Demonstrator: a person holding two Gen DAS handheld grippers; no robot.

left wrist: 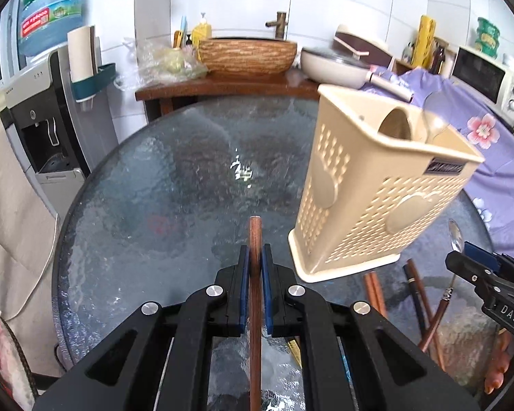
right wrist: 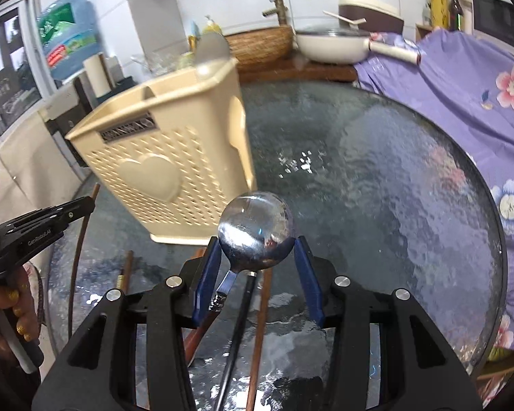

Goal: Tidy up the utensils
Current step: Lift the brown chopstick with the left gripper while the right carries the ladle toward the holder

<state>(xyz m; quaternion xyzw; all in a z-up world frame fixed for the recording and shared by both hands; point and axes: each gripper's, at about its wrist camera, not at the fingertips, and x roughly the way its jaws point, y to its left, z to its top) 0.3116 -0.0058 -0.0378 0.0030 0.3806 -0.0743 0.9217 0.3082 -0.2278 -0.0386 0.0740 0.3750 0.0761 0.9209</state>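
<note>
Holding two utensils clear of the table, one per gripper. Left gripper is pinching a wooden chopstick: pads pressed together on the shaft, long axis running straight out along the fingers, tip poking past them. Right gripper is half-spread and gripping a metal spoon across the bowl, pads touching its two edges; the handle is trailing back and down toward the wrist, brown wood past a metal collar.

The move I'm judging comes next turns on the holder: the beige perforated basket is standing upright on the glass, ahead and to the right of the left gripper, ahead and to the left of the right one. So it's sitting between the two, and both are tilting down toward it. Its open top is above both tips in view. Right looks slightly nearer, I'd say, but it's close.

Holder already has a spoon bowl showing above its rim. Heart emboss on the side, label strip near the top.

More chopsticks are lying on the table by the holder's base, under the right gripper.

Chopstick is needing a swing toward vertical before dropping in.
</note>
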